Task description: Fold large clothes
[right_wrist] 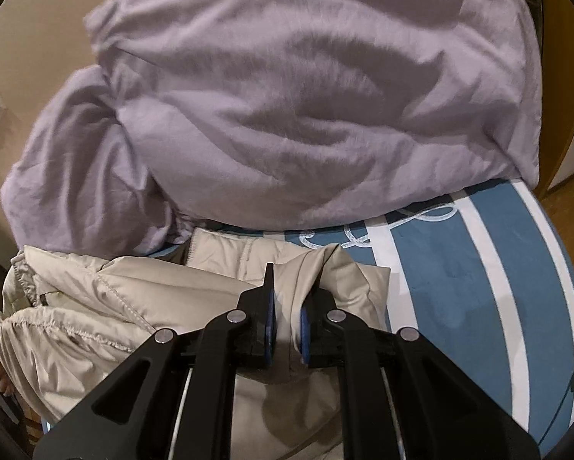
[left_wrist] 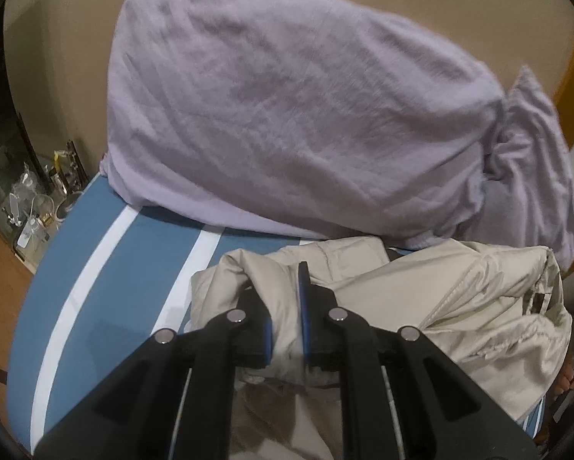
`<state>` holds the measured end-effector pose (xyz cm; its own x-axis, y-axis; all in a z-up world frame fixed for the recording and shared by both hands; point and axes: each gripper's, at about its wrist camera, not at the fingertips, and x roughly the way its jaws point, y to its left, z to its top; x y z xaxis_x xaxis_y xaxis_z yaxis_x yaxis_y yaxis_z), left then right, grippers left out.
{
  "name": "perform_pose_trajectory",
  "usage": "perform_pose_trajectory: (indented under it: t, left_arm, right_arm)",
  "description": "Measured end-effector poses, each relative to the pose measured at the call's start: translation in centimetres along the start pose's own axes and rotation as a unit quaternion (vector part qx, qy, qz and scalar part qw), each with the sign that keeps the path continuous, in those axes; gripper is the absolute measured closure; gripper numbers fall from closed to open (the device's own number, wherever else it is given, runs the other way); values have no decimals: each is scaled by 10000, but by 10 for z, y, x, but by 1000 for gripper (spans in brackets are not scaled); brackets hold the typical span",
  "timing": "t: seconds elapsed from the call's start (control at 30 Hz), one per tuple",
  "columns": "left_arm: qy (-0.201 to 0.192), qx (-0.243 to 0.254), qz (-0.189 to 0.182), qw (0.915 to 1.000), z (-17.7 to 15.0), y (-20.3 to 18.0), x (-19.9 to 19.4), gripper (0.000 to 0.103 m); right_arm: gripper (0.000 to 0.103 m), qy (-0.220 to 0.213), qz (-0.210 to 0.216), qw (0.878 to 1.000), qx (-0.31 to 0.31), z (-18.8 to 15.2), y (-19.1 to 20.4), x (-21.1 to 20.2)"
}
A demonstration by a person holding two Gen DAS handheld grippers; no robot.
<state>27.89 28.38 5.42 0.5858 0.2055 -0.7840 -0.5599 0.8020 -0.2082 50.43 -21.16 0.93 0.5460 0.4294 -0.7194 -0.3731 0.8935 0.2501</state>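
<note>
Both the left gripper (left_wrist: 285,306) and right gripper (right_wrist: 287,306) apparently pinch the beige jacket (left_wrist: 421,299), mid-fold; next, lay it flat on the bed (left_wrist: 133,268).

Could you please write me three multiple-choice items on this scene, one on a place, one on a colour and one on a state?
1. Where does the lilac bedding lie relative to the jacket?
A. Beyond it, farther from the claws
B. Under it
C. On the floor

2. What colours is the sheet under the jacket?
A. Red and black
B. Blue with white stripes
C. Plain green

3. What is the state of the two claws?
A. Both wide open, away from any cloth
B. Only the left grips cloth
C. Each is closed on a fold of the jacket

Answers:
1 A: both views show the bedding piled behind the jacket.
2 B: blue fabric with white bands shows beside the jacket.
3 C: jacket fabric sits pinched in the left claw and the right claw.
</note>
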Motion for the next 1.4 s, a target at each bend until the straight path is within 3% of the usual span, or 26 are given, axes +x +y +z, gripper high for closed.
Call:
perform_pose_trajectory:
  t: [0.37,0.57,0.67,0.7,0.73,0.77,0.8,1.07,1.3,1.4]
  left_arm:
    - [628,-317,230,9973,12,8,80,84]
    - [819,-428,150,9956,17,9,104,73]
    - [817,-490,59,9954,24,9,103,61]
    - [734,-460,93,9962,27,9,100,49]
    - [629,-403,205,9970,30,8,95,32]
    - [475,-315,391,9976,33,6,90,28]
    - [335,-211,488,9980,35,3,84,26]
    - [151,186,261,9994,28,-29,59,26]
    - [-37,763,-184,9969,9,-87,43,25]
    - [-76,1067,-320,9937,-1,-110,42,23]
  right_arm:
    - [90,568,-121,9972,476,8,-15,69]
    - [79,632,19,9944,847,11,-26,69]
    - [52,321,-81,9950,942,17,-28,49]
    - [40,186,-144,9955,923,18,-27,42]
    - [39,18,-143,9961,872,21,-24,32]
    - [39,-28,-74,9966,825,22,-20,26]
    - [39,-33,7,9971,756,24,-14,22]
    - [39,397,730,9963,-200,19,70,37]
    - [39,842,1304,9816,-1115,-3,149,61]
    - [39,915,1337,9756,-1482,-6,168,67]
